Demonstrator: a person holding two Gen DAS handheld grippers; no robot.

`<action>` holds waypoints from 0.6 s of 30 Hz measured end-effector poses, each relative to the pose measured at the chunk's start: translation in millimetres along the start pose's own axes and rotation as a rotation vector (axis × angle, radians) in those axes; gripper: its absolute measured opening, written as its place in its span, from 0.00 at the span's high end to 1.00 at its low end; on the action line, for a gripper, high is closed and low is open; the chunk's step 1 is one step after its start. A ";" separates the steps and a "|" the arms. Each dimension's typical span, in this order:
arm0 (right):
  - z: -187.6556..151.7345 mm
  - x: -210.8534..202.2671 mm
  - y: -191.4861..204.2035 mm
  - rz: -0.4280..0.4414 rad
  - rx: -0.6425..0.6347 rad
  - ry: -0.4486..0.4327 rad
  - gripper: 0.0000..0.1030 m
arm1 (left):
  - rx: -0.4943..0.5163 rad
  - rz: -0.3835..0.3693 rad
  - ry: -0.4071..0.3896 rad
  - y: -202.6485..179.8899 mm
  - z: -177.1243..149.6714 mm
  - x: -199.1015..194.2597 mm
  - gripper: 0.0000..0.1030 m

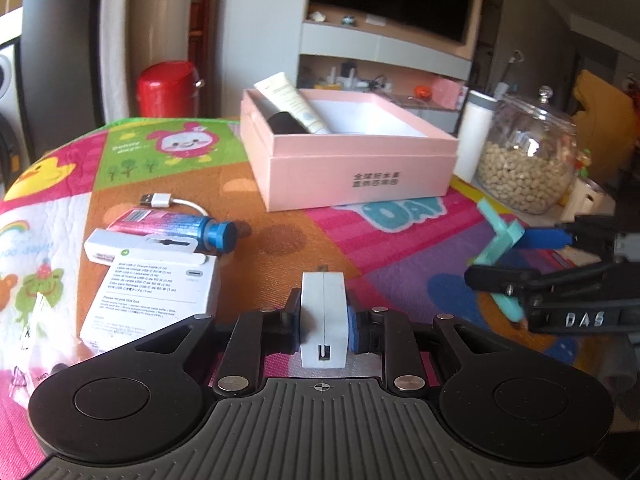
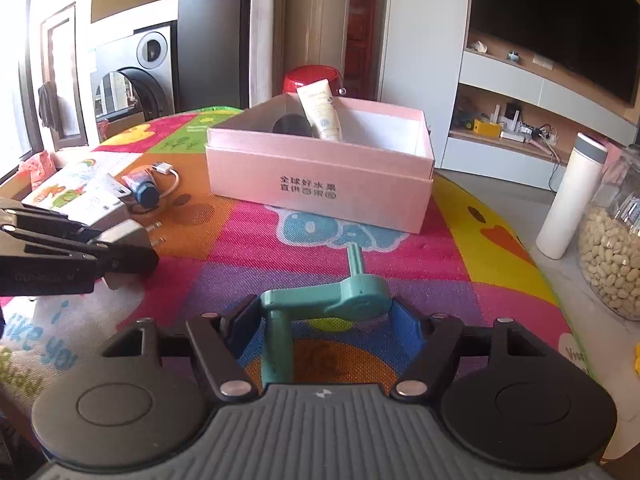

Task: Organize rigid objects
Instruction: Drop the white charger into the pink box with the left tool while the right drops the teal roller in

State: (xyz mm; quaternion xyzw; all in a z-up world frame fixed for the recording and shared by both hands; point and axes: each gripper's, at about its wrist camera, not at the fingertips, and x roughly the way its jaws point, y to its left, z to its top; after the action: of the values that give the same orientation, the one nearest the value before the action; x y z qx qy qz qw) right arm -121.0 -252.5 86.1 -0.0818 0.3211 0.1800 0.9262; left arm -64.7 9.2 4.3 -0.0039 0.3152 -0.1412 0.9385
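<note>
Light, stiff plug adapter (image 1: 322, 316) sits pinched flat-sided in the left gripper (image 1: 323, 322), while the right gripper (image 2: 326, 312) clamps a teal folding stand (image 2: 320, 300) whose hinge may swing, pink box (image 2: 320, 184) at twelve o'clock.

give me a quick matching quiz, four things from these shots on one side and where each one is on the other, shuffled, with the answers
Things
1. white charger plug
2. teal folding stand
3. cream tube
4. blue-capped tube

Places
A. leaning inside the pink box
B. lying on the mat beside the white cable box
C. clamped in the left gripper
D. clamped in the right gripper

Pairs: 1-C, 2-D, 3-A, 4-B
</note>
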 end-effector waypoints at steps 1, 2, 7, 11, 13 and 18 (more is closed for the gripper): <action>0.8 -6.1 -0.3 0.005 -0.004 -0.012 0.32 | 0.015 -0.008 -0.010 -1.3 -0.2 -3.3 0.76; 2.2 -13.7 -1.1 0.007 -0.009 -0.028 0.32 | 0.024 -0.016 -0.022 -2.4 0.9 -6.6 0.76; 27.5 -45.5 -12.5 0.016 0.009 -0.132 0.32 | -0.013 -0.109 -0.107 -0.3 46.0 -19.6 0.77; 83.4 -55.1 -26.1 0.012 0.007 -0.242 0.32 | 0.044 -0.148 -0.265 -5.2 128.7 -34.0 0.77; 117.6 -52.8 -34.0 0.009 0.001 -0.301 0.32 | 0.025 -0.178 -0.337 -5.5 180.5 -36.7 0.76; 183.8 -23.7 -53.7 -0.028 0.008 -0.333 0.30 | -0.143 -0.295 -0.157 14.7 259.4 16.3 0.76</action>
State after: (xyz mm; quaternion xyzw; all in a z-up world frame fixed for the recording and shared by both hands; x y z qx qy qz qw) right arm -13.7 -259.5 246.3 -0.0515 0.1625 0.1769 0.9694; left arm 105.4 -2.3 201.2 -0.1278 0.2464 -0.2539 0.9266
